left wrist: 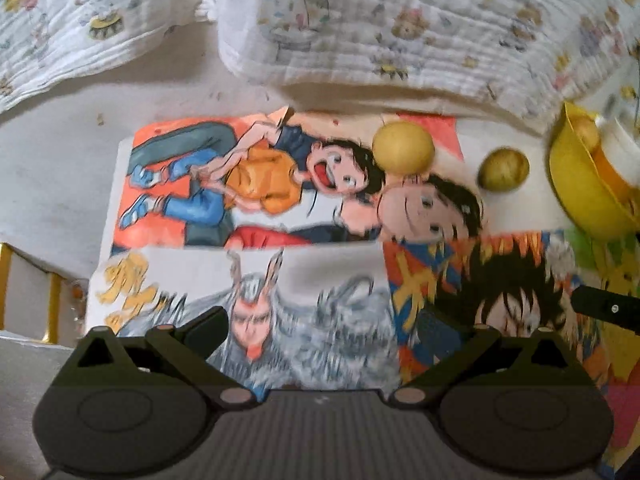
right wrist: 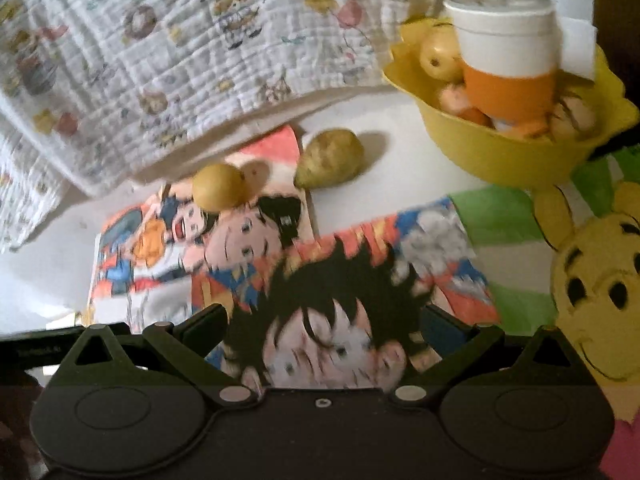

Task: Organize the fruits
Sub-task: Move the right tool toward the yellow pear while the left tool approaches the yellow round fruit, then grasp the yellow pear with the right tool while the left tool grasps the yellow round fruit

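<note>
Two yellow fruits lie loose on the table. The round yellow fruit (left wrist: 403,148) (right wrist: 219,185) rests on a cartoon drawing. To its right lies the pear-shaped fruit (left wrist: 503,169) (right wrist: 331,157) on bare white surface. The yellow bowl (left wrist: 580,196) (right wrist: 500,152) at the right holds a yellow fruit (right wrist: 438,56), other pieces and an orange-and-white cup (right wrist: 508,48). My left gripper (left wrist: 320,322) is open and empty, well short of the fruits. My right gripper (right wrist: 324,322) is open and empty too, over the drawings.
Cartoon drawings (left wrist: 256,184) (right wrist: 344,280) cover the white table. A printed quilted cloth (left wrist: 400,32) (right wrist: 180,60) overhangs the far side, close behind the fruits. A yellow bear picture (right wrist: 596,292) lies right. The other gripper's black part (left wrist: 608,310) shows at the right edge.
</note>
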Available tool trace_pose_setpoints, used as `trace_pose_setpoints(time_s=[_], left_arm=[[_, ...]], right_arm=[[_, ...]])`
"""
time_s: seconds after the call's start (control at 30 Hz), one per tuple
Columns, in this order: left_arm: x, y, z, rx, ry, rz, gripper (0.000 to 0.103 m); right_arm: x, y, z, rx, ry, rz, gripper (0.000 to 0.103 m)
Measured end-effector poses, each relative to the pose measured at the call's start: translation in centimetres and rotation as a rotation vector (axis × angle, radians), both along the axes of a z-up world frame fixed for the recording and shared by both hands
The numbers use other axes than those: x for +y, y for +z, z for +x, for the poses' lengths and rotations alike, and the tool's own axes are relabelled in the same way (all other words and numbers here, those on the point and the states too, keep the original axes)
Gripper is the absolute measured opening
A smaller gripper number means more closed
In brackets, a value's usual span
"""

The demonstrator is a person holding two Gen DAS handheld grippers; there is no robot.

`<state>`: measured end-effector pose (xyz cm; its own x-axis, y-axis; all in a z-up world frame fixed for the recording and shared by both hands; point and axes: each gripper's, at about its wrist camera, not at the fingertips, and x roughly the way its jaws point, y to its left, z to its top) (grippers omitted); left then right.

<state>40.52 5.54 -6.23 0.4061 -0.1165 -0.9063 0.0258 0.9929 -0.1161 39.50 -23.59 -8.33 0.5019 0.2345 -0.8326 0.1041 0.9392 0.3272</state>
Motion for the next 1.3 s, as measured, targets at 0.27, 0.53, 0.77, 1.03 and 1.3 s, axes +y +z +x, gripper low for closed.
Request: trace_pose_setpoints(time_s=[0.27,0.53,0.77,1.03,1.3], left_arm=[[-0.5,-1.3,5.7,-0.011,0.016,-0.085,0.102],[-1.4,-2.6,10.6,-0.029,0.071,-0.143,0.102],[-2.4,-3.5,12.9,-0.034,0.057,-0.191,0.102],[-2.8,-4.9,14.4,-0.033,0.072,-0.241,0.102],[-4.1,-5.5,15.3,-0.057,0.048,-0.247,0.099]], right_arm=[[-0.1,-0.2,4.7,-0.018,-0.087,0.006,0.102],[-0.5,-2.1,6.7,-0.035,-0.224,0.054,0.102],[0.3,-2.9,8.8,-0.079,-0.29,0.044,0.099],[0.3,-4.2,11.2,-0.083,-0.319,0.057,0.088],[0.6,-4.6,12.5,-0.081,-0.359,0.052,0.078]])
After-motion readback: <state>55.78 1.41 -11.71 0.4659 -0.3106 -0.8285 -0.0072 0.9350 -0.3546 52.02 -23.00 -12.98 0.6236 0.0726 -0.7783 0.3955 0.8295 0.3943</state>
